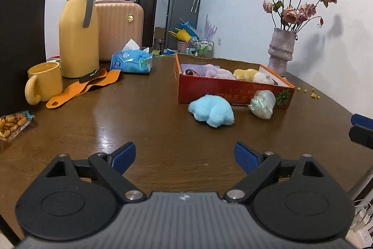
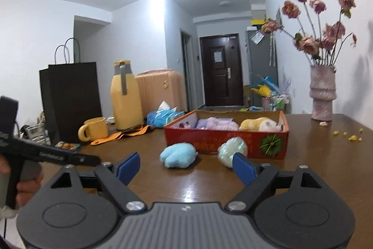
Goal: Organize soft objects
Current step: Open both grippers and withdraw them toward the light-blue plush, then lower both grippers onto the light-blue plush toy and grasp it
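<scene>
A light blue plush (image 1: 211, 113) (image 2: 178, 155) lies on the brown table just in front of a red cardboard box (image 1: 223, 90) (image 2: 209, 140). A pale green plush in clear wrap (image 1: 262, 104) (image 2: 232, 150) lies beside it, against the box front. Inside the box are purple, yellow and white soft toys (image 1: 221, 72) (image 2: 233, 124). My left gripper (image 1: 185, 159) is open and empty, low over the table, short of the blue plush. My right gripper (image 2: 186, 168) is open and empty, near the wrapped plush.
A yellow jug (image 1: 78, 32), yellow mug (image 1: 44, 83), orange strap (image 1: 84, 88), blue tissue pack (image 1: 131, 61), black bag (image 1: 21, 39) and snack pack (image 1: 12, 124) stand at the left. A vase of dried roses (image 1: 281, 50) stands back right. Yellow crumbs (image 2: 349, 134) lie near it.
</scene>
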A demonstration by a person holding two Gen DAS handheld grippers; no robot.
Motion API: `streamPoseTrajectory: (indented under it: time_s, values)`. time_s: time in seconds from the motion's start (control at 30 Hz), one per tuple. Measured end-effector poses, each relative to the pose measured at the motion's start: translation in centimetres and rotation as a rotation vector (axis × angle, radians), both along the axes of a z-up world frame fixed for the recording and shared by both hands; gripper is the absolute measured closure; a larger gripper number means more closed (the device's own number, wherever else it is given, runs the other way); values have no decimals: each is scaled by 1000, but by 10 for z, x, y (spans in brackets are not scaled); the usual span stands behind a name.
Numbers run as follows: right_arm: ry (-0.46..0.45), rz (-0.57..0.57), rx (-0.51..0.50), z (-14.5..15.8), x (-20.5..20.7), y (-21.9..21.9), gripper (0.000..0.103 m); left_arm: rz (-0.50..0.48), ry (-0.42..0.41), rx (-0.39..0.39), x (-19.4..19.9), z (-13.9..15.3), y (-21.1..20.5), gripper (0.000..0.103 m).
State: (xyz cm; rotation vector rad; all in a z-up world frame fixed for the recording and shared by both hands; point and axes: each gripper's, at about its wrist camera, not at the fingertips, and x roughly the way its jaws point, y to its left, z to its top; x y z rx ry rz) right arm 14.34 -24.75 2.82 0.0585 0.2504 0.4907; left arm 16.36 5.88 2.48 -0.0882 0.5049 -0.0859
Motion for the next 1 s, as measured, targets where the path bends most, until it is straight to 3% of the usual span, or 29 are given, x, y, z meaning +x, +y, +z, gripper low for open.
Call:
streamPoseTrajectory:
  time_s: [0.2, 0.37, 0.57, 0.7, 0.83, 0.9, 1.0]
  values:
    - [26, -5, 21, -6, 19, 7, 17, 8, 40, -16, 19, -13, 1, 10]
    - [136, -12, 32, -14, 66, 20, 18, 6, 80, -48, 61, -18, -1, 11]
    - [342, -27, 148, -31, 156, 42, 24, -15, 126, -156, 141, -22, -2, 37]
    - [398, -25, 130, -45, 204, 70, 32, -46, 196, -285, 184, -35, 5, 50]
    - [427, 10, 118, -54, 233, 88, 44, -106, 262, -369, 203, -48, 10, 62]
    - [462, 33, 125, -59, 242, 94, 54, -143, 299, -425, 208, -54, 13, 79]
    - [480, 41, 121, -65, 245, 99, 65, -133, 314, -449, 209, -59, 17, 81]
